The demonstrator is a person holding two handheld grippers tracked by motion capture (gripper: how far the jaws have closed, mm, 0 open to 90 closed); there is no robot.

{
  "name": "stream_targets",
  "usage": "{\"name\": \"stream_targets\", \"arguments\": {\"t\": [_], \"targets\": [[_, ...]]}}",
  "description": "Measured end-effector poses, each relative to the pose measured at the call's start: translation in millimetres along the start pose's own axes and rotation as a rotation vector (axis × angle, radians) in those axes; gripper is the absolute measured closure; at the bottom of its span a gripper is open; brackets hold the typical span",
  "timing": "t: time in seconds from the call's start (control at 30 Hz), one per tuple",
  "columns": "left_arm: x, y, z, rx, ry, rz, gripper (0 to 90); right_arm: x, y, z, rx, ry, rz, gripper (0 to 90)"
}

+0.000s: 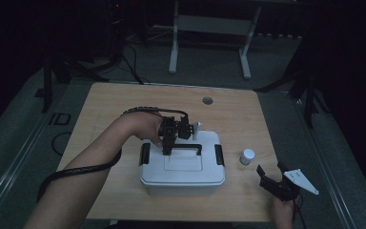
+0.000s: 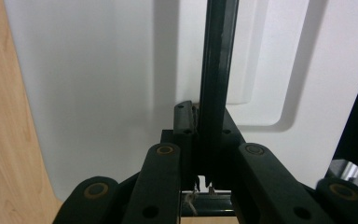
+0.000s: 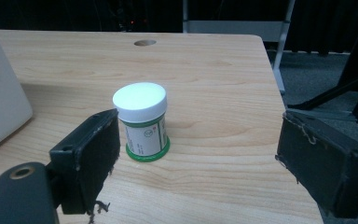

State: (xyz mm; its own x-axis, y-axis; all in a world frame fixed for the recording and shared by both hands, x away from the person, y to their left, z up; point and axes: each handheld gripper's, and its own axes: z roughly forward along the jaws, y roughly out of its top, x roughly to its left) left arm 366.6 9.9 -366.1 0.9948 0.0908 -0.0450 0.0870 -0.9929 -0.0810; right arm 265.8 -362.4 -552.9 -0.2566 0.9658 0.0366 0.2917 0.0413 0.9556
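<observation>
On the light wooden table (image 1: 105,102), the left gripper (image 1: 167,149) is clamped on the black handle (image 1: 190,146) of a white lidded plastic box (image 1: 183,171) near the front edge; rightward, a white-capped, green-based jar (image 1: 247,156) stands before the wide-open right gripper (image 1: 265,177).

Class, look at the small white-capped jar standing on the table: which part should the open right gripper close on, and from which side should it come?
Grip the jar round its straight labelled wall, below the white cap, coming in level from the person's side. It stands upright and apart from the white box, and the right gripper already faces it with jaws spread wider than it.
</observation>
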Motion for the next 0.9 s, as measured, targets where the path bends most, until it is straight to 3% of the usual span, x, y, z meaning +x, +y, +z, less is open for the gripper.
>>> {"name": "stream_targets", "arguments": {"t": [0.23,0.5,0.7,0.9], "targets": [[0.1,-2.7,-7.8,-0.010,0.002,0.006,83.8,-0.1,0.0,0.0,0.000,0.001,0.001,12.8],[-0.7,-11.8,-24.5,-0.035,0.023,-0.016,83.8,0.4,-0.1,0.5,0.004,-0.001,-0.001,12.8],[-0.8,-25.7,-40.4,-0.049,0.057,-0.037,83.8,0.6,-0.1,0.6,0.007,-0.002,0.000,12.8],[-0.8,-38.3,-49.3,-0.057,0.062,-0.057,83.8,1.0,0.0,0.6,0.009,-0.002,0.003,12.8]]}}
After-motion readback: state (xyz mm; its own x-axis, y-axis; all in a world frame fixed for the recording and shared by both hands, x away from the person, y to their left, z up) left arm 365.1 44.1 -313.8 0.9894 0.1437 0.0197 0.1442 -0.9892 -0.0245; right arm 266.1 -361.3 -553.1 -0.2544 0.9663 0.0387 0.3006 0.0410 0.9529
